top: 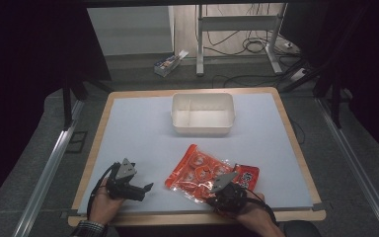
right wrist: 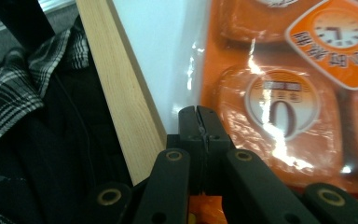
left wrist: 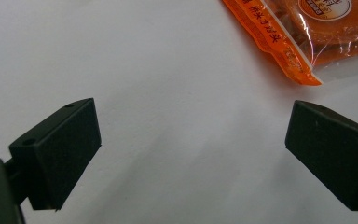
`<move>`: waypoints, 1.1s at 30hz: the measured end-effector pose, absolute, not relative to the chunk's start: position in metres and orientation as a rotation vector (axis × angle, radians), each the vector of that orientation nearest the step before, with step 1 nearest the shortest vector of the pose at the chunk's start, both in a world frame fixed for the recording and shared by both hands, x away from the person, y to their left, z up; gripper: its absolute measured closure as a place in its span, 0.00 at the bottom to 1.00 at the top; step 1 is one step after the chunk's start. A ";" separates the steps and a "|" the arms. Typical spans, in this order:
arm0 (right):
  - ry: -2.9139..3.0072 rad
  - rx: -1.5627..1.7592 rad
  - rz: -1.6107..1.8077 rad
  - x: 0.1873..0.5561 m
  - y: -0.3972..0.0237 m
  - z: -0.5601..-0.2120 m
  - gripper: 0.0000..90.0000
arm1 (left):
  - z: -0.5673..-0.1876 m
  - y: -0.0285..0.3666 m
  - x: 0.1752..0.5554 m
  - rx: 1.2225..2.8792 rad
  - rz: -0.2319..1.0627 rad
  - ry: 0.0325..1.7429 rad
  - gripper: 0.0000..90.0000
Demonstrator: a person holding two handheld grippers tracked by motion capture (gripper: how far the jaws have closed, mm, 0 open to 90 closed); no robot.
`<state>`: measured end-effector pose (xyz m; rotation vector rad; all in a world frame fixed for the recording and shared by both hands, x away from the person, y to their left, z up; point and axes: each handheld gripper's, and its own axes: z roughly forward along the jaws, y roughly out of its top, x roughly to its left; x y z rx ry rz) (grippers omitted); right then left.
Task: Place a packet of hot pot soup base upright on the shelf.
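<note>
Packet (top: 205, 173) of orange snacks lies flat on the white mat (top: 143, 133), on the person's side of the white tub (top: 203, 114) and a little to its right, well apart from it. Its long axis runs on a slant, from the near-right corner up toward the tub's left end.

Right gripper (top: 225, 188) sits at the packet's near edge, and in the right gripper view its jaws are pressed together right at the clear sealed border of the packet (right wrist: 279, 107). Whether film is actually pinched between them, I cannot tell; the tips meet just where the plastic begins, with the wooden table rim (right wrist: 121, 88) beside them.

Left gripper (top: 128, 185) rests on the mat, off to the left of the packet and farther from the tub than the packet is, jaws spread wide. In the left gripper view bare mat lies between them and the packet's corner (left wrist: 289, 51) sits ahead, near the right-hand jaw but not touching.

So the right hand is plainly nearer; any lift toward the tub would likely start from that near edge, and crinkly film may slip.

Mat is smooth and pale on a wood-edged table. Beyond the tub lie a dim grey floor, metal desk legs (top: 200, 39), loose cables and a small box (top: 170, 62).
</note>
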<state>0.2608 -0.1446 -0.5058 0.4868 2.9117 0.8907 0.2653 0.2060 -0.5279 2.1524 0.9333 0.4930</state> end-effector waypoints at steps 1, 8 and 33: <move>2.912 0.487 0.891 0.261 -0.145 -0.506 0.99 | -0.528 0.206 0.265 2.153 0.493 0.933 0.04; 2.899 0.469 0.836 0.261 -0.142 -0.505 0.99 | -0.528 0.205 0.265 2.155 0.493 0.934 0.04; 2.831 0.685 0.774 0.292 -0.178 -0.500 0.99 | -0.528 0.204 0.264 2.168 0.497 0.928 0.04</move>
